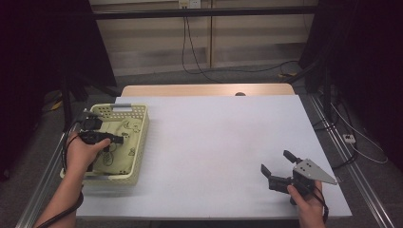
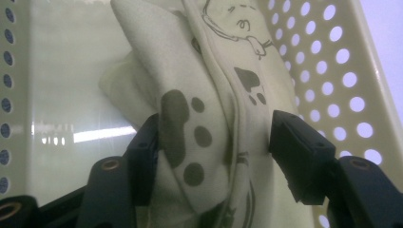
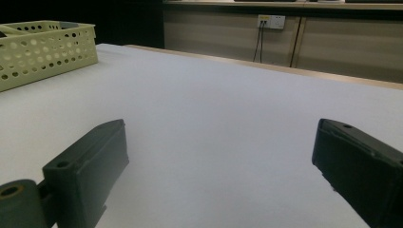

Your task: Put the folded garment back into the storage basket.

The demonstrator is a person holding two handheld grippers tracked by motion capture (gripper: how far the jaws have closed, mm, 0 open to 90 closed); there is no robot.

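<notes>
Cream cloth (image 2: 209, 118) with dark paw prints sits bunched between the left gripper (image 2: 214, 152) jaws, down inside the basket (image 2: 342, 71). Jaws about half open; the left pad touches the fabric, the right pad stands beside the fold, can't tell if it presses. Reads as a loosening hold, not a firm clamp. Cloth's fold runs up and away from the fingers, toward the basket's far wall, so its long axis lies along the gripper's line of sight. High view: left gripper (image 1: 116, 139) is over the basket (image 1: 138, 166) at the table's left edge, cloth (image 1: 124, 142) lying on the basket floor. Left hand is right at the cloth; right gripper (image 1: 277, 161) is well apart, near the table's near-right corner, jaws wide, nothing between them, just bare white table (image 3: 214, 118) ahead. Basket walls hem the cloth in on all sides; a lift-out has to go upward. Beyond the table: wall, outlet (image 3: 269, 21), cables.
</notes>
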